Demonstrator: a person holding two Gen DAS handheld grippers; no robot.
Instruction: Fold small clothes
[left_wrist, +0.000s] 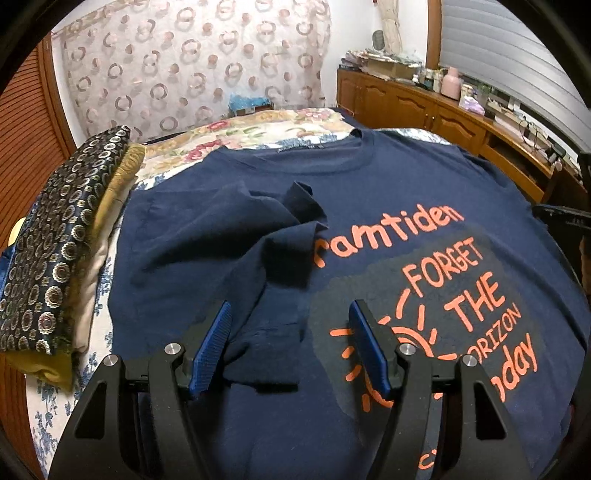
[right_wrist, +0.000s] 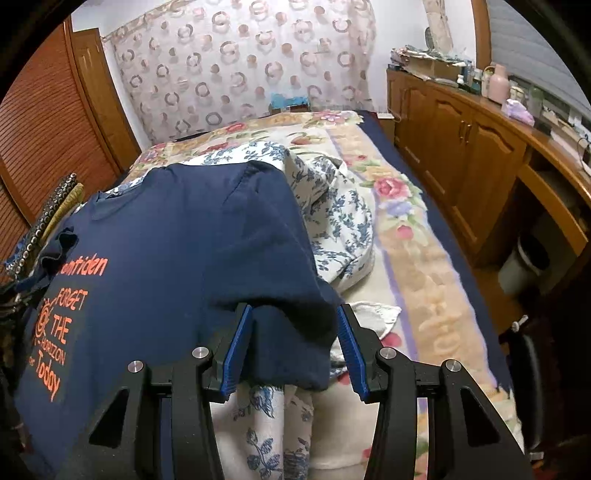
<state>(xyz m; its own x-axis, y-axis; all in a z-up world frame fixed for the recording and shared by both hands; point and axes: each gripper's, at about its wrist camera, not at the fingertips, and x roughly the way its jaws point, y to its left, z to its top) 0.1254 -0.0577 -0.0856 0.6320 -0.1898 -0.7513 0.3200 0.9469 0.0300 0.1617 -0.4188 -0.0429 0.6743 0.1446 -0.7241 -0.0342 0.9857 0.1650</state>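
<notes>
Both jaws spread: left gripper (left_wrist: 290, 345) over the folded sleeve (left_wrist: 258, 258) at centre, right gripper (right_wrist: 293, 349) straddling the T-shirt (right_wrist: 177, 236) edge (unpinched); closing shallow could drop it.

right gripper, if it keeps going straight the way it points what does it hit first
Probably the right sleeve of the navy blue printed t-shirt, lying between the open right gripper fingers; depth is unclear.

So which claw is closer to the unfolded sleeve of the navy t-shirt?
Right. The right claw is open astride the flat navy sleeve; the left claw hovers open over the other, already folded-in sleeve.
</notes>
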